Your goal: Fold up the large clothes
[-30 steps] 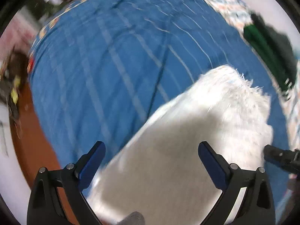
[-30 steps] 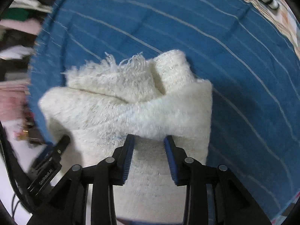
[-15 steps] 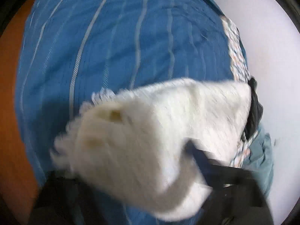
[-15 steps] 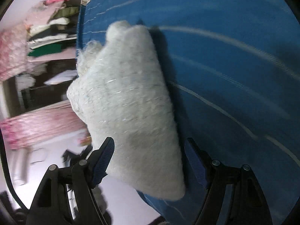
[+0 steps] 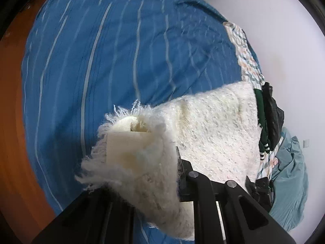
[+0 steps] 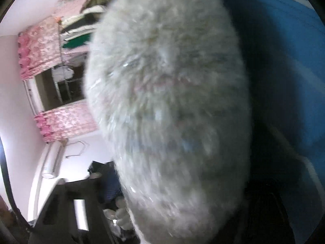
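Garment: a fluffy white knit point(image 5: 211, 126) lies folded on the blue striped bedspread point(image 5: 113, 57), filling the lower middle and right of the left wrist view; a fringed edge sticks out at its left, with a rolled cuff-like opening on top.
Left gripper point(image 5: 162, 185): its fingers are pressed together on a bunched corner of the white knit near the bottom centre; the cloth hides the left finger, and the black right finger point(image 5: 183, 174) shows against the wool.
Right gripper point(image 6: 176, 191): its jaws are closing with the white knit point(image 6: 166, 105) between them. The wool fills the middle of this blurred view. Its fingers sit low at either side, the left one point(image 6: 110, 185) close against the cloth; I cannot tell whether the pads press on it.
Bed: the bedspread reaches the upper left of the left wrist view, with a patterned sheet edge point(image 5: 246, 55) at the right.
Beside the knit: a dark green and black garment point(image 5: 268, 120) at the right edge of the bed, touching the knit, and a teal cloth point(image 5: 290, 181) lower right.
Floor: brown wood point(image 5: 14, 126) along the left.
Room: pink curtains point(image 6: 38, 48) and shelves of folded clothes point(image 6: 81, 26) in the upper left of the right wrist view.
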Available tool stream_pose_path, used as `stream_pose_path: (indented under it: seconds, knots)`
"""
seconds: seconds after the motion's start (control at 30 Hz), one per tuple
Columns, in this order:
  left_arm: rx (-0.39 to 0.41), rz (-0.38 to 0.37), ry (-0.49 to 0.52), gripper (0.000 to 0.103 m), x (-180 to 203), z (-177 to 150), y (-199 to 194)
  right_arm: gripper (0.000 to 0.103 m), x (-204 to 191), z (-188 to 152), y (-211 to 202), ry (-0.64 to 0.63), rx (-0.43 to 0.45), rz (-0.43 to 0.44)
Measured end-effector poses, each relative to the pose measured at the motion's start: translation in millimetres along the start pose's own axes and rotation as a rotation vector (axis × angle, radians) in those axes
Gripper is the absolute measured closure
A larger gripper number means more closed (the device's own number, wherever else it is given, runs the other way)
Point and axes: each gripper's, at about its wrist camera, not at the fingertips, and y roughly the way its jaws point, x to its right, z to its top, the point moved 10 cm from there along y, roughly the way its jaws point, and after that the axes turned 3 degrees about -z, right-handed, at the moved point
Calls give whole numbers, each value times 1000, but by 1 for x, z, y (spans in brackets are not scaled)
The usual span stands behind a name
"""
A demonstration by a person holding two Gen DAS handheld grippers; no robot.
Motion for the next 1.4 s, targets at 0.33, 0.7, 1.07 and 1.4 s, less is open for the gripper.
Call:
stream_pose_path:
  seconds: [0.33, 0.7, 1.07, 1.4]
  knots:
    - [-39, -79, 184, 92, 84, 72, -20, 49, -118, 22, -15, -67, 132, 112]
    - [-118, -287, 442, 92, 304, 191, 47, 49, -239, 148, -90, -86, 409, 117]
    - [-176, -406, 522, 92, 504, 217, 184, 50, -273, 314, -242, -124, 614, 139]
    - [-319, -268, 607, 91, 523, 147, 341, 50, -134, 401, -330, 36, 640, 36]
